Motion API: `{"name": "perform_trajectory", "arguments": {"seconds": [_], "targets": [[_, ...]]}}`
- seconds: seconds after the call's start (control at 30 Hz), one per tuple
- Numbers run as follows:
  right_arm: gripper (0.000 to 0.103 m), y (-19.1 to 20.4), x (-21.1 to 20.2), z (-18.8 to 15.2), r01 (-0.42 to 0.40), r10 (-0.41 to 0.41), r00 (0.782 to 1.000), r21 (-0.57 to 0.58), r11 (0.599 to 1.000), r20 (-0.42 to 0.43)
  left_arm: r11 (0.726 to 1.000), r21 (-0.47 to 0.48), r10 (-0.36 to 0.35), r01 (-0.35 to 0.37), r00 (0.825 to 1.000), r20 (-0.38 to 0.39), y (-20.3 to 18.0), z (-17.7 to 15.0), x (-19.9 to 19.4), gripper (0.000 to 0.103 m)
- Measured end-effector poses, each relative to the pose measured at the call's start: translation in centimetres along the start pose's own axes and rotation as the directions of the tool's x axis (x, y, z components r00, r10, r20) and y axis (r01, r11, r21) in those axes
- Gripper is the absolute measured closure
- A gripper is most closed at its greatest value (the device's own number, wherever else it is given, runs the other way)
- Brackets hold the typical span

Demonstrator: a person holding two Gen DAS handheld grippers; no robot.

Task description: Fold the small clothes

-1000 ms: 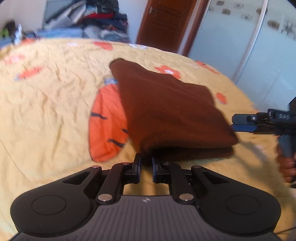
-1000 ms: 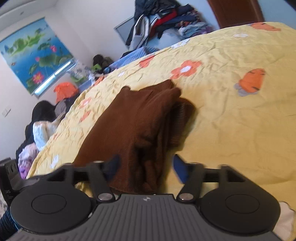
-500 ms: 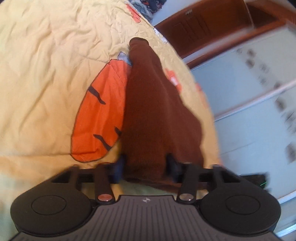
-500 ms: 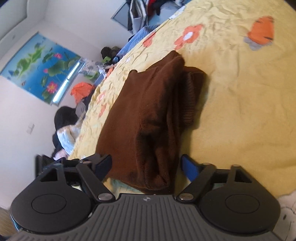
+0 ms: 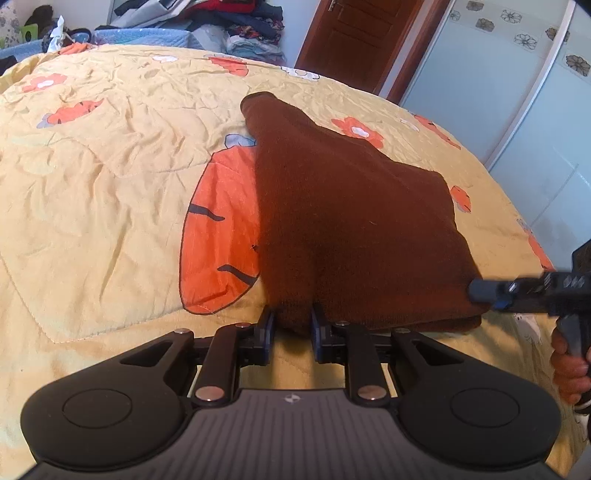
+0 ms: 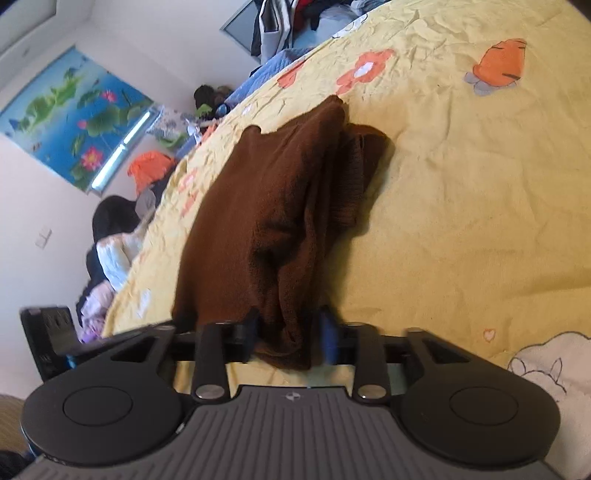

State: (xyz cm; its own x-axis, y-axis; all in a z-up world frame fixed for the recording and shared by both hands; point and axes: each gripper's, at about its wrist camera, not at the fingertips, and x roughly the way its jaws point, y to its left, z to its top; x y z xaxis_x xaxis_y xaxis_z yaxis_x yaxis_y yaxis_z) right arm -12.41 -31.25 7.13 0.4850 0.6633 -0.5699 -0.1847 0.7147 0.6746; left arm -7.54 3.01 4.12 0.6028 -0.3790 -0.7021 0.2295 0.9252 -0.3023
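A folded brown knit garment lies on the yellow bedspread. My left gripper is shut on the garment's near left corner. In the right wrist view the same garment runs away from me, and my right gripper is shut on its near bunched end. The right gripper also shows at the right edge of the left wrist view, at the garment's near right corner.
The bedspread has orange flower and fish prints. Piles of clothes lie beyond the bed's far edge. A wooden door and pale wardrobe panels stand at the far right. More clothes are heaped on the left.
Both grippers were open around the garment's near end half a second ago; both have now closed on it. The left view has levelled out again.
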Motion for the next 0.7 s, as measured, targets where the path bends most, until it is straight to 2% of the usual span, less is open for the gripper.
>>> {"name": "perform_trajectory", "arguments": {"seconds": [0.07,0.1,0.2,0.33,0.5,0.53,0.57,0.6,0.63,0.67,0.7], "targets": [[0.025,1.1,-1.2,0.9,0.081,-0.078,0.993,-0.036,0.996,0.089,1.000,0.008,-0.001,0.001,1.000,0.008,0.0,-0.3,-0.3,0.083],[0.024,1.6,-1.8,1.5,0.116,-0.108,0.984,-0.052,0.992,0.140,1.000,0.005,-0.004,0.004,1.000,0.010,0.0,-0.3,-0.3,0.083],[0.024,2.9,-2.6,4.0,0.122,-0.105,0.970,-0.069,0.990,0.220,1.000,0.003,-0.006,0.005,1.000,0.019,-0.1,-0.5,-0.3,0.083],[0.024,6.0,0.2,7.2,0.135,-0.092,0.971,-0.192,0.972,0.219,1.000,0.010,-0.006,0.005,1.000,0.031,-0.1,-0.7,-0.4,0.083],[0.017,9.6,6.1,8.6,0.192,-0.145,0.978,-0.387,0.902,0.146,1.000,0.006,-0.017,0.016,0.999,0.032,0.1,-0.7,-0.5,0.083],[0.015,9.6,7.5,8.5,0.228,-0.192,0.973,-0.422,0.877,0.127,1.000,0.007,-0.019,0.019,0.999,0.033,0.1,-0.7,-0.5,0.083],[0.014,9.0,9.2,8.2,0.288,-0.267,0.957,-0.441,0.850,0.111,1.000,0.005,-0.022,0.022,0.999,0.034,0.2,-0.7,-0.5,0.083],[0.014,6.6,11.8,7.9,0.377,-0.385,0.920,-0.430,0.821,0.072,1.000,0.004,-0.026,0.026,0.999,0.037,0.3,-0.8,-0.6,0.083],[0.007,6.6,11.8,7.9,0.377,-0.385,0.920,-0.430,0.821,0.072,1.000,0.004,-0.031,0.031,0.999,0.041,0.4,-0.8,-0.6,0.083],[0.003,4.6,12.6,7.7,0.388,-0.394,0.916,-0.408,0.826,0.074,0.999,0.003,-0.036,0.036,0.998,0.045,0.4,-0.9,-0.6,0.083],[0.002,3.5,11.7,7.4,0.350,-0.333,0.936,-0.390,0.852,0.114,0.999,0.004,-0.040,0.040,0.998,0.049,0.5,-1.0,-0.6,0.083]]}}
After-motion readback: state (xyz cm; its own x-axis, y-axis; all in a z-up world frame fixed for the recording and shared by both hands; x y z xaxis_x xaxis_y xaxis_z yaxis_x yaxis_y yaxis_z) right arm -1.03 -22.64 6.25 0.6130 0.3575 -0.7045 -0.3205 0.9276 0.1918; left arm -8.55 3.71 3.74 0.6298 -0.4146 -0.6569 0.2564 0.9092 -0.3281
